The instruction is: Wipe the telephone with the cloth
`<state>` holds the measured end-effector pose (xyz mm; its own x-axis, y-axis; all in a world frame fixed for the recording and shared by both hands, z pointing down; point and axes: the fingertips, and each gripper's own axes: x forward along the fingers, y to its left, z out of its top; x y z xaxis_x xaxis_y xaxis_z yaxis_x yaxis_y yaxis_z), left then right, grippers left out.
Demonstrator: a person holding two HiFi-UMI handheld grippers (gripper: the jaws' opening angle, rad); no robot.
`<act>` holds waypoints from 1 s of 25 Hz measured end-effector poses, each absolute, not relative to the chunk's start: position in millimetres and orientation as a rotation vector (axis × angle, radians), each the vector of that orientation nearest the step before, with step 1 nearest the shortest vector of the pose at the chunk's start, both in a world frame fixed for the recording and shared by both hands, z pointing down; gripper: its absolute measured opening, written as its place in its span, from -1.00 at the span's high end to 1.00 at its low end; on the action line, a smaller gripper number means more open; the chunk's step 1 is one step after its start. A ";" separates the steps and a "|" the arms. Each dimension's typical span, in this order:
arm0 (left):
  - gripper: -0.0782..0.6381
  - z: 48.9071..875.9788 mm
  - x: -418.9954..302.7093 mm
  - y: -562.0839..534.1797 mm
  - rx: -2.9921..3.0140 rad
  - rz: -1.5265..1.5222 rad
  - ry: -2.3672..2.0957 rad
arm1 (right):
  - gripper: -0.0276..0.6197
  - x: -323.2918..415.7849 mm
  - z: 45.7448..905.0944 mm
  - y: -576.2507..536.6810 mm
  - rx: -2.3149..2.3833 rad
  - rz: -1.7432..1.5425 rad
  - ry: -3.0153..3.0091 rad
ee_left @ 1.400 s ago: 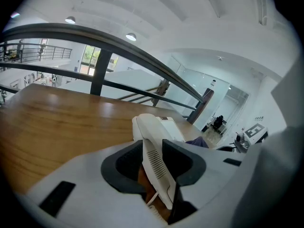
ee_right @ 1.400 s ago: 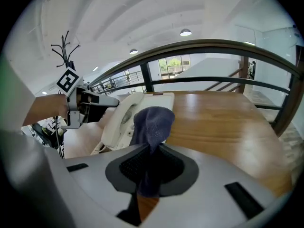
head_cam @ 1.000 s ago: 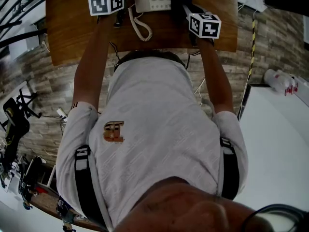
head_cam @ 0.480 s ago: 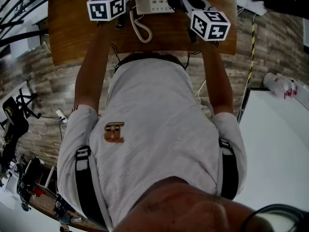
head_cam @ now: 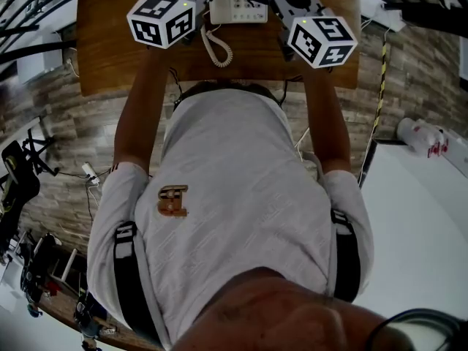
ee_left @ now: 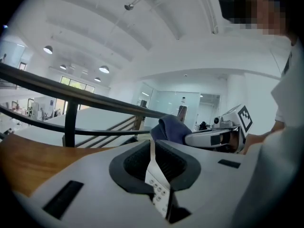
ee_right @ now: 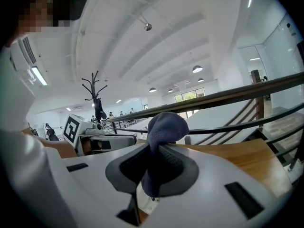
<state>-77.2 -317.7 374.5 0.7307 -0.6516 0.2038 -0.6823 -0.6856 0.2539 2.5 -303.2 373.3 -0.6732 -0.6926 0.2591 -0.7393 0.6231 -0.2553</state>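
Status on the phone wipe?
Left hand-held gripper just closing to a slit, empty. Right hand-held gripper shut on cloth. Telephone on table, unobstructed.

White short-sleeved shirt (head_cam: 241, 189) (orange chest emblem (head_cam: 172, 199)); black shoulder straps (head_cam: 126, 269); black-and-white marker cubes (head_cam: 162, 19)

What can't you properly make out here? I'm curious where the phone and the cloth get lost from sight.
- White push-button telephone: in the head view the top edge cuts it off, so no handset shows.
- Its keypad: in the left gripper view it is only a sliver through the narrow slit between the left tool's jaws, which have just been closing.
- Dark blue cloth: in the right gripper view the right tool clamps it, and the jaws hide its lower part.
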 end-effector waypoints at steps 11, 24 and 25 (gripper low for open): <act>0.73 344.4 -75.0 -315.3 2.758 0.065 -1.126 | 0.73 -7.8 345.4 -304.5 1.158 0.404 -2.868; 0.73 299.6 -70.4 -292.5 2.905 -0.119 -1.220 | 0.73 -15.8 302.3 -282.0 1.109 0.070 -3.020; 0.73 297.6 -71.9 -290.7 2.909 -0.127 -1.234 | 0.73 -16.2 300.7 -280.2 1.110 0.050 -3.025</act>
